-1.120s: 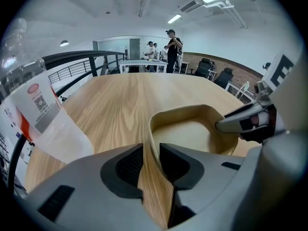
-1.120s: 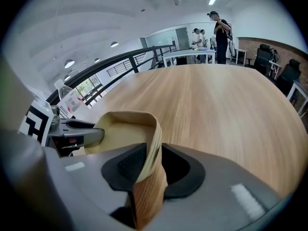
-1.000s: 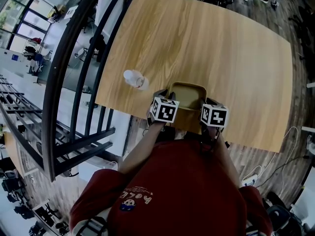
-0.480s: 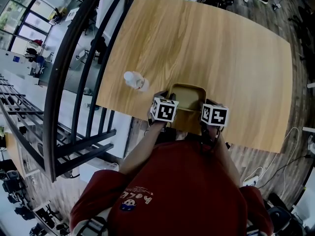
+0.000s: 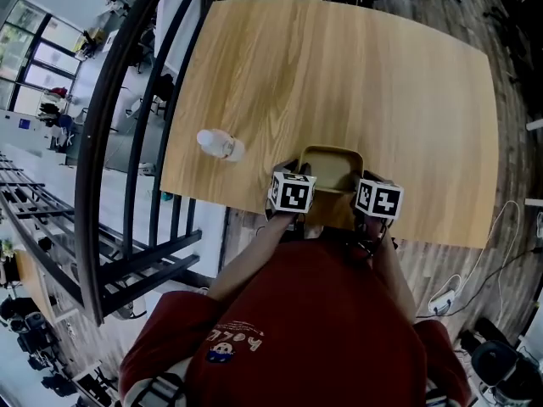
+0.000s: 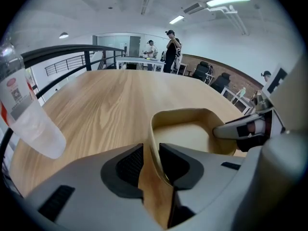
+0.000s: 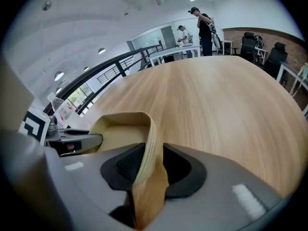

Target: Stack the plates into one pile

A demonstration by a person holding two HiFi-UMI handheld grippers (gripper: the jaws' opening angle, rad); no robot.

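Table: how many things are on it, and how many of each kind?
Plate: 1 (it may be a pile, I cannot tell)
Bottle: 1
Total: 2

In the head view the near edge of the plate (image 5: 329,170) is hidden by the shirt (image 5: 322,312). Left of the plate, the bottle (image 6: 24,109) is cut off by the left gripper view's edge, its label too blurred to be read. Whether one plate or a pile is shown cannot be told.
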